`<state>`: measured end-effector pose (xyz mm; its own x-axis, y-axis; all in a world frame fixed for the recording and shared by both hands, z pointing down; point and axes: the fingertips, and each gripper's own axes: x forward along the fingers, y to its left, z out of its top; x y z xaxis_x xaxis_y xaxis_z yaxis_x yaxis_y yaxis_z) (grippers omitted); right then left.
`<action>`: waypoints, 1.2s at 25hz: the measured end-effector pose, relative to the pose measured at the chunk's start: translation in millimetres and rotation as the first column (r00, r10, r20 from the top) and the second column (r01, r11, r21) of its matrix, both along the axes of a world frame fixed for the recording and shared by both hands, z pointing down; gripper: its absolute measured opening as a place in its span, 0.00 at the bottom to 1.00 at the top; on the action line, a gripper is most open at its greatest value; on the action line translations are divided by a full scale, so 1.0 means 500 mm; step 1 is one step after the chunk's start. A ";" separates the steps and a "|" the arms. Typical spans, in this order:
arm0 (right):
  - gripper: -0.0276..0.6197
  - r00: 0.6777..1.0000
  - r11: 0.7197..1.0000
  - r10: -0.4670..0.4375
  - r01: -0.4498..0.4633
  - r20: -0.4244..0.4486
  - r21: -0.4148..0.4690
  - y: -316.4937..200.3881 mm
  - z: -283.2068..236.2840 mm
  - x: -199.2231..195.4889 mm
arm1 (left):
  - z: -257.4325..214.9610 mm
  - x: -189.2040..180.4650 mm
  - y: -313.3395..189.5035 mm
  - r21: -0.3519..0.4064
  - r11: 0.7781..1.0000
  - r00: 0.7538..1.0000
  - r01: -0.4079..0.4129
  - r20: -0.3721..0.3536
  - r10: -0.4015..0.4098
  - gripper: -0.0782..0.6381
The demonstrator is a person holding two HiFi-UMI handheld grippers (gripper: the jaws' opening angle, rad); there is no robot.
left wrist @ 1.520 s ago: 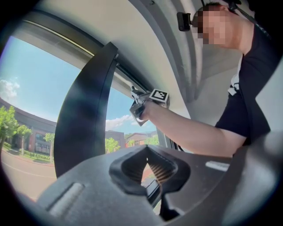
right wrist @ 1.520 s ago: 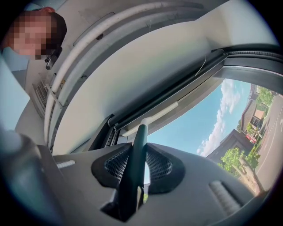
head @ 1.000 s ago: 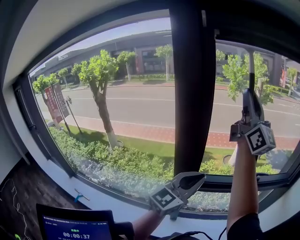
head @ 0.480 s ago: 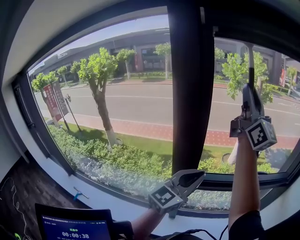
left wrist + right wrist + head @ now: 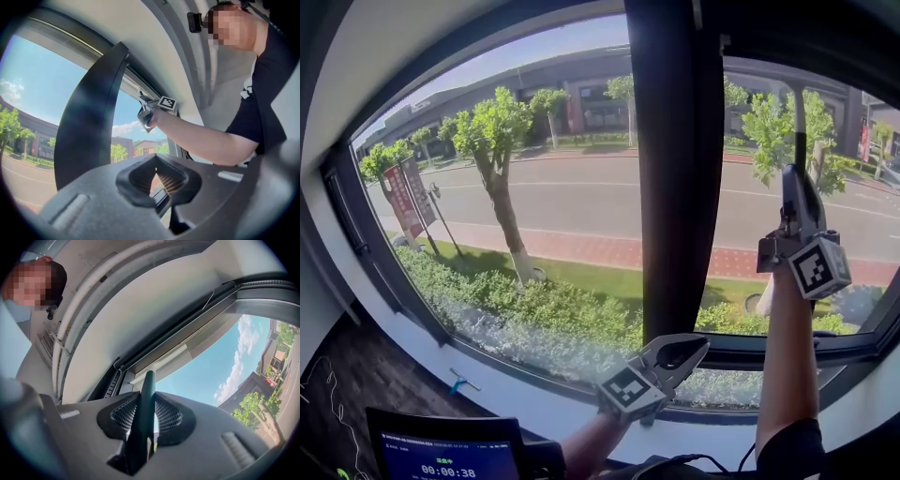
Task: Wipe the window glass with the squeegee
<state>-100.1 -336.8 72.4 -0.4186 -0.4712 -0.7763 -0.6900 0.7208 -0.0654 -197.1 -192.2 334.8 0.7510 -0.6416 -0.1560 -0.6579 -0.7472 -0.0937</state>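
**Green-handled squeegee (image 5: 798,131) could twist loose**

The right claw (image 5: 794,195) is clamped on the slim handle and raised against the right-hand window glass (image 5: 741,225). The blade is out of sight above. Pressed hard, the handle may well pivot between the pads (so little of it is gripped) and leave streaks. The left claw (image 5: 673,354) hangs closed and empty near the sill (image 5: 534,408).

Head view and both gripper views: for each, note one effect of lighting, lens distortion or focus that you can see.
Head view: the wide lens bows the window frame and road into curves; sunlight outside leaves the frame almost black. Left gripper view: the left gripper up close is soft-focused, corners darkened. Right gripper view: the squeegee handle is backlit, dark beside bright sky.
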 end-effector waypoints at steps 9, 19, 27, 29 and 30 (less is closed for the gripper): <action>0.19 1.000 1.000 0.005 -0.006 -0.009 -0.027 0.013 0.032 -0.003 | 0.003 0.014 0.008 -0.018 1.000 1.000 -0.016 -0.003 0.015 0.11; 0.19 1.000 0.998 0.000 -0.001 -0.013 -0.066 0.015 0.089 -0.004 | 0.014 0.019 0.014 -0.039 0.999 1.000 -0.025 -0.002 0.025 0.11; 0.19 1.000 0.995 -0.003 0.001 -0.019 -0.098 0.024 0.139 -0.005 | 0.023 0.027 0.022 -0.051 0.998 0.999 -0.036 0.002 0.036 0.11; 0.19 1.000 0.994 -0.007 0.005 -0.017 -0.109 0.026 0.153 -0.006 | 0.024 0.029 0.024 -0.055 0.998 0.999 -0.040 0.003 0.040 0.11; 0.19 1.000 0.993 -0.007 0.005 -0.016 -0.116 0.027 0.161 -0.006 | 0.024 0.030 0.025 -0.056 0.998 0.999 -0.042 0.003 0.042 0.11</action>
